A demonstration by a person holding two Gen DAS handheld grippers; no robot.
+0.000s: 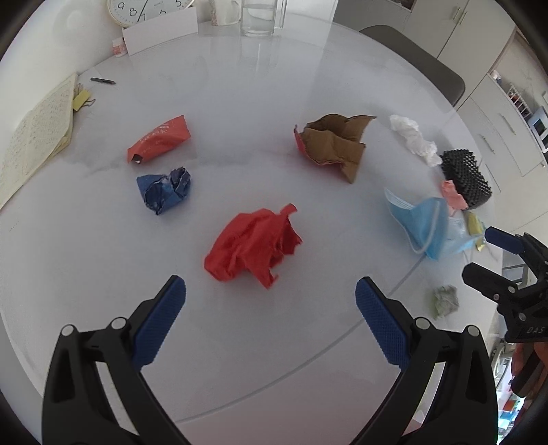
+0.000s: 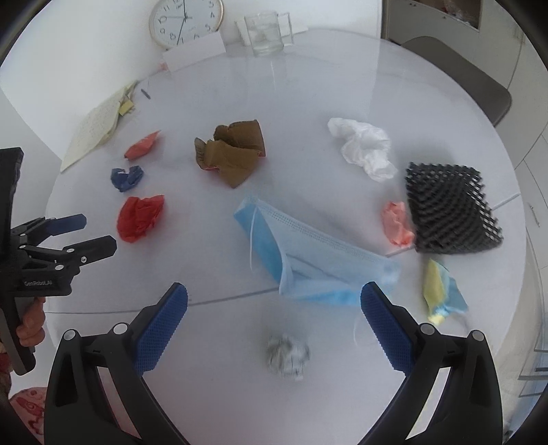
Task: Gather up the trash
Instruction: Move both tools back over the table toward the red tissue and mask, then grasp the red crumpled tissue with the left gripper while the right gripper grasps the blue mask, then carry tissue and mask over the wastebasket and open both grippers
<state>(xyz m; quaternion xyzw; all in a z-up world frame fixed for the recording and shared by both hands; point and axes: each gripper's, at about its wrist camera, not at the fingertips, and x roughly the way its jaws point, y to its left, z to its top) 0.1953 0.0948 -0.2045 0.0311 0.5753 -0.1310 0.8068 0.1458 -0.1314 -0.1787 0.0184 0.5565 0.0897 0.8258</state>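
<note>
Trash lies scattered on a round white table (image 1: 239, 85). My left gripper (image 1: 270, 287) is open and empty, just short of a crumpled red paper (image 1: 251, 244). Beyond lie a blue paper ball (image 1: 164, 188), an orange wrapper (image 1: 159, 138) and torn brown cardboard (image 1: 334, 143). My right gripper (image 2: 274, 294) is open and empty, above a grey paper ball (image 2: 287, 354) and the near edge of a blue face mask (image 2: 308, 260). A white tissue (image 2: 363, 147), black foam netting (image 2: 448, 208), a pink scrap (image 2: 397, 222) and a yellow-blue scrap (image 2: 440, 291) lie to its right.
A notebook (image 1: 34, 133), yellow clips (image 1: 82, 99) and a pen (image 1: 102, 80) lie at the far left. A clock (image 2: 185, 20), a white card (image 2: 193, 51) and a glass container (image 2: 267, 32) stand at the back. A chair (image 2: 462, 75) stands behind the table.
</note>
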